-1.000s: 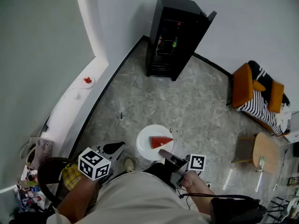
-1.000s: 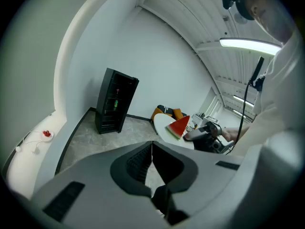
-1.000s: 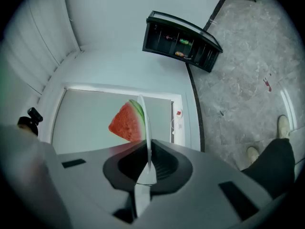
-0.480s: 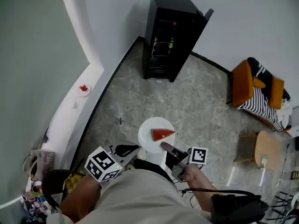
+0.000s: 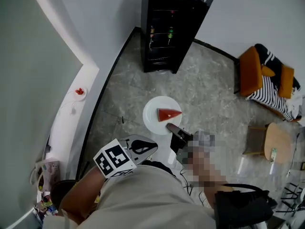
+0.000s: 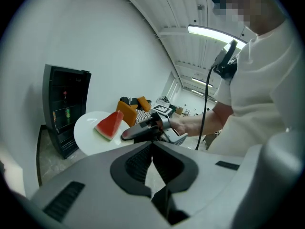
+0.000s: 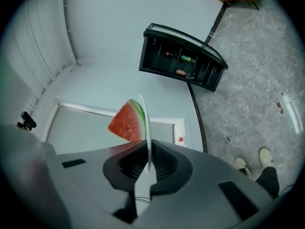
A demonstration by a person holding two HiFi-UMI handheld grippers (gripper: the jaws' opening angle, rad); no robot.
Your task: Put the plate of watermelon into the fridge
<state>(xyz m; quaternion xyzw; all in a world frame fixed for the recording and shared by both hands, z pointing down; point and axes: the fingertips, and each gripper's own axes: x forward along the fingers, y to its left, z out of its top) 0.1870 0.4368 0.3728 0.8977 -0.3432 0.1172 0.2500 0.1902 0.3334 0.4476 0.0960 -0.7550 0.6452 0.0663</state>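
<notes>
Open floor (image 5: 190, 85) between plate (image 5: 153, 117) and fridge (image 5: 169, 27)

A: Where's the plate (image 5: 153, 122)?
B: Out in front, its near rim in the right gripper (image 5: 169, 126), watermelon slice (image 5: 169, 113) on top
A: And the fridge (image 5: 167, 27)?
B: On the floor (image 5: 205, 89) beyond it, against the wall (image 5: 248, 13); left gripper (image 5: 153, 147) sits nearer, left of the plate
</notes>
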